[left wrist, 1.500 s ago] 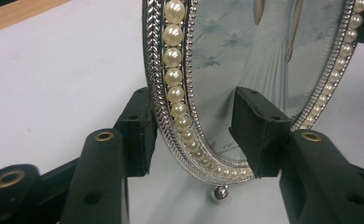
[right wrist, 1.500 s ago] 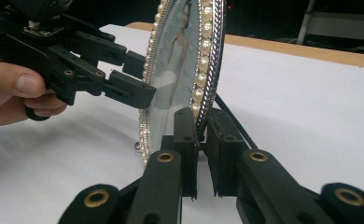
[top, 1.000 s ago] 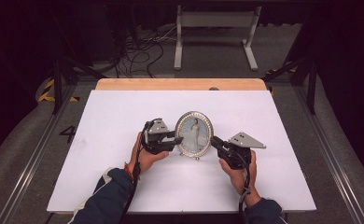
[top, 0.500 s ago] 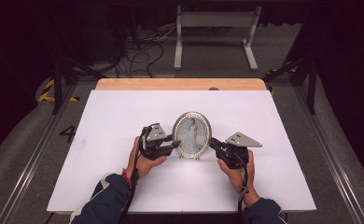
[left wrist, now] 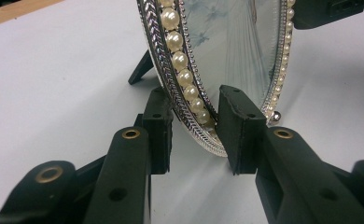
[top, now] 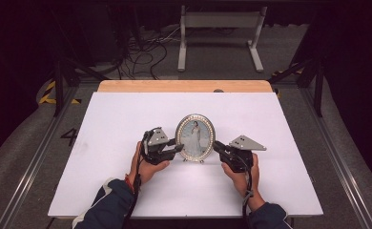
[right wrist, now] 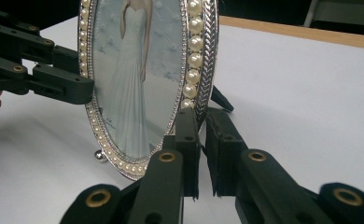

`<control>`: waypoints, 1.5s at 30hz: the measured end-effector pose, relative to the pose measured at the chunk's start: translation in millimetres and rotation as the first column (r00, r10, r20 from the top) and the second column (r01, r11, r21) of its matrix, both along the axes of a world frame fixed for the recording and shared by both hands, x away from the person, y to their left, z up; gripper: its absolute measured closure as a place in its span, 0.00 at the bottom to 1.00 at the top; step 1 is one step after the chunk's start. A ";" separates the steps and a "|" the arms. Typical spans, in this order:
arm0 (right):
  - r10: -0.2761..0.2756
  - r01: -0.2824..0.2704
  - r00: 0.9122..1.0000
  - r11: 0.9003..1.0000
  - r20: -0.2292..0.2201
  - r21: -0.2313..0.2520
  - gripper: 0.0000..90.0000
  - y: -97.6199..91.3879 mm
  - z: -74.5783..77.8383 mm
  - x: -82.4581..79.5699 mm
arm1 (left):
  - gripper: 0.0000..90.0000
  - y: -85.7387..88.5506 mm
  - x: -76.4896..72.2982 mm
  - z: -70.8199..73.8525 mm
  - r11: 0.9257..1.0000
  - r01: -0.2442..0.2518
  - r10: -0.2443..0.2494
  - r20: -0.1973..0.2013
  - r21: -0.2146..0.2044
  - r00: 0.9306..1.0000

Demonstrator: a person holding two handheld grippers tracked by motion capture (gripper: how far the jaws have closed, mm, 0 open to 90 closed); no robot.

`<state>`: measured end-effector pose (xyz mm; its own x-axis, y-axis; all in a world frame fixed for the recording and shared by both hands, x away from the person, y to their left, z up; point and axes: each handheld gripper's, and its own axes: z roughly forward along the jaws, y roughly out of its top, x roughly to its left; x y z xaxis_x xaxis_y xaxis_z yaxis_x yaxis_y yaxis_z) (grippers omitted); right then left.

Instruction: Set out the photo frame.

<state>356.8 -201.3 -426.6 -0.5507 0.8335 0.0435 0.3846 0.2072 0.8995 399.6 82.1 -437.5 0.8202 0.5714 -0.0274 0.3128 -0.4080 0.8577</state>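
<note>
An oval frame (top: 195, 137) stands upright just below the middle of the high view, on the white tabletop (top: 279, 124), with 1 tool at each side of it. The left tool (top: 178, 148) comes in from the lower left and has its tips at the frame's lower left edge; the right tool (top: 217, 146) comes in from the lower right and meets the frame's lower right edge. In the left gripper view the frame (left wrist: 217, 60) rises from the centre toward the top of the picture, its pearl border and silver rim passing between the 2 black jaws of the left tool (left wrist: 196, 128); the jaws stand on either side of the rim with space showing beside it, so they look open around it, not pressing. In the right gripper view the frame (right wrist: 138, 70) fills the upper left, showing a figure in a long white dress, and the right tool (right wrist: 201, 149) has its jaws drawn close together on the rim at the frame's lower right, gripping it. The left tool (right wrist: 63, 86) reaches in from the left edge of that view, touching the frame's far side. A small ball foot (right wrist: 98, 155) of the frame rests on the tabletop at lower left.
</note>
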 end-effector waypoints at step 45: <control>0.047 -0.041 0.998 0.990 0.039 -0.137 0.81 -4.6 11.2 1.2 | 0.67 10.0 -12.6 17.1 0.999 0.008 -0.013 0.123 0.046 0.992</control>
